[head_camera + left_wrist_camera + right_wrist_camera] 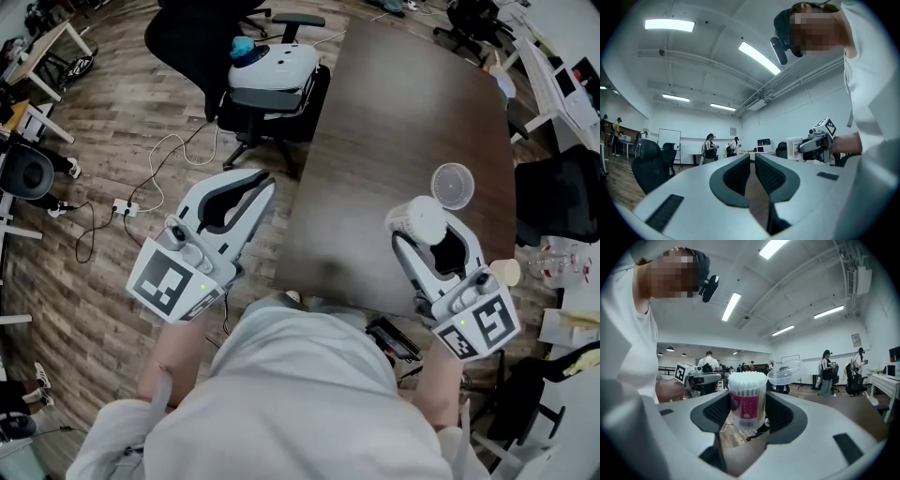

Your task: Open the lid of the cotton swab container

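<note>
**Lid already up, container clamped upright over the tabletop's near edge**

The cotton swab container (747, 389) is held off the tabletop (394, 112), above its near edge. The right gripper (748, 405) has its fingers (718, 412) clamped on the label band, one on each side of the body. The clear lid (785, 373) is swung back on its hinge and hangs tilted over the tabletop, on the side away from the person. The task looks essentially done.

The container's long axis runs vertical, across the line of the fingers. The white swab tips point at the ceiling and the base points down. The open lid faces upward like a shallow dish.

It looks like a thin-walled plastic tube: light, smooth and likely slippery, and a hard squeeze could flex it. The mid-body is the sensible place to hold it, well below the rim, so the swabs stay packed and the hinge is not strained. The lid is flimsy and best moved by its free edge.

The left gripper (751, 161) is off the tabletop, out over the floor beyond its left side. Its fingers are only a narrow slit apart, with nothing between them.
</note>
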`<state>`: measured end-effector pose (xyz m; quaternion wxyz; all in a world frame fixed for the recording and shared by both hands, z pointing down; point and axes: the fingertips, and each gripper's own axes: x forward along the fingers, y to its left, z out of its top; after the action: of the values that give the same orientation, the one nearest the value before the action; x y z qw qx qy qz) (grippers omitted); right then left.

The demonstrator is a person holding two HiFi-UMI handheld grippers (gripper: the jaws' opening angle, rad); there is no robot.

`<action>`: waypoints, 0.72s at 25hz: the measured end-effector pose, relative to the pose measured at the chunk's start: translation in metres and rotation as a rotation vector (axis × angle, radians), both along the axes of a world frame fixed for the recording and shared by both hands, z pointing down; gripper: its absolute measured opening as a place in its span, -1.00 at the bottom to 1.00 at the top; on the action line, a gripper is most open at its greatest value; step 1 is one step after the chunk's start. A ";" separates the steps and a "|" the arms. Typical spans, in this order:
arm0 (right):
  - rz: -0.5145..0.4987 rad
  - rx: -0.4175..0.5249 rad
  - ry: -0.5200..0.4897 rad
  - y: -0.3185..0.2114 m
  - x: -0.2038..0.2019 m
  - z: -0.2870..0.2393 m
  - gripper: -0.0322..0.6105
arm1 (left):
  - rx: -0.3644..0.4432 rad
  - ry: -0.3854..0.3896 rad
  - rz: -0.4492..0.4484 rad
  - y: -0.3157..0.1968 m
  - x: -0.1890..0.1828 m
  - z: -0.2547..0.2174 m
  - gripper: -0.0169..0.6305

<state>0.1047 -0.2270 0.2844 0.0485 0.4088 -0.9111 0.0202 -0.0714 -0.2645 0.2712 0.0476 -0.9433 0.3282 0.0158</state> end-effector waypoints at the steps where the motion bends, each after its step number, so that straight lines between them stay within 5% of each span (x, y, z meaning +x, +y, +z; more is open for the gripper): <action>1: 0.023 0.005 -0.001 -0.001 0.006 -0.001 -0.15 | 0.003 -0.009 -0.004 0.000 -0.001 0.001 -0.81; 10: 0.182 0.018 -0.029 -0.013 0.047 -0.005 -0.15 | 0.015 -0.010 -0.052 -0.002 -0.009 0.006 -0.81; 18: 0.224 0.035 -0.045 -0.013 0.056 -0.006 -0.15 | 0.030 -0.002 -0.084 0.003 -0.010 0.011 -0.81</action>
<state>0.1607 -0.2396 0.2786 0.0183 0.5081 -0.8609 0.0189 -0.0811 -0.2618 0.2817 0.0625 -0.9278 0.3673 0.0178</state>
